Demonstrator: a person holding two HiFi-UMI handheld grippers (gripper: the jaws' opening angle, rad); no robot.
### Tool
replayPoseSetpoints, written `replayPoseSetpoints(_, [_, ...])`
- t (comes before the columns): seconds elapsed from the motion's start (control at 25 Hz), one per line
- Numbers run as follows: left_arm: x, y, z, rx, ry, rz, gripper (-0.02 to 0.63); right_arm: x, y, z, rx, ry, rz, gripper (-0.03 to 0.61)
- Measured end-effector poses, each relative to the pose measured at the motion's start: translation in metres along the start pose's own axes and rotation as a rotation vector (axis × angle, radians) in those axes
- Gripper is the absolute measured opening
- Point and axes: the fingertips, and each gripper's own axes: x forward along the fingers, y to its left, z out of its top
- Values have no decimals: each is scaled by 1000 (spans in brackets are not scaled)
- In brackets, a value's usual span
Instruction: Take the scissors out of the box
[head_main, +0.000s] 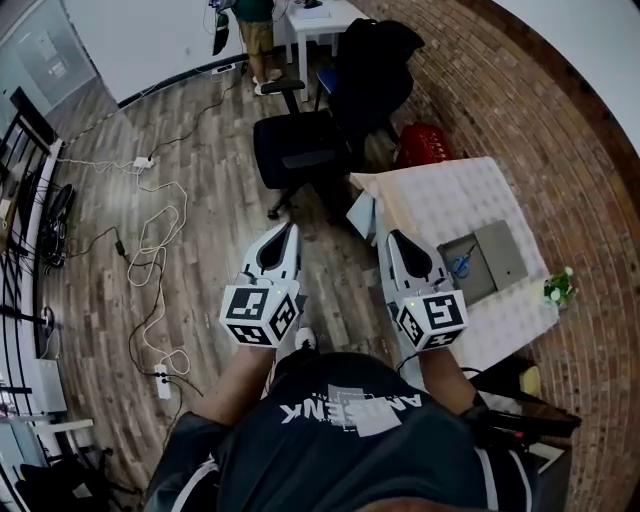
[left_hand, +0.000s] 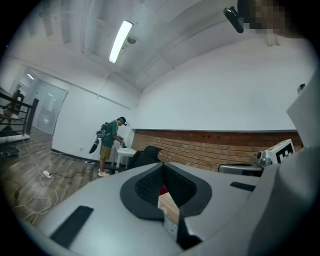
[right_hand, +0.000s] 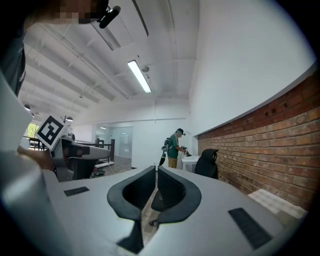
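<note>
A black office chair (head_main: 300, 150) stands near a red object (head_main: 422, 145).

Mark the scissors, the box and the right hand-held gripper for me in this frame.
scissors (head_main: 461, 265), head view, on the blue handles.
box (head_main: 502, 254), head view, on the flat grey half beside the scissors.
right hand-held gripper (head_main: 394, 237), head view, at its closed tips.

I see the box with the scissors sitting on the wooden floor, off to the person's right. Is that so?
Not quite. The box with the scissors is off to the person's right, but it sits on the white-covered table, not on the wooden floor. The head view shows it.
</note>
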Motion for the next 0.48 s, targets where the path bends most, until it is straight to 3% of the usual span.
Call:
replayPoseSetpoints(0.32, [71, 8, -2, 19, 49, -223, 12, 24, -28, 0, -3, 27, -190, 43])
replayPoseSetpoints(0.48, [111, -10, -8, 21, 71, -350, 12, 20, -56, 0, -9, 32, -307, 43])
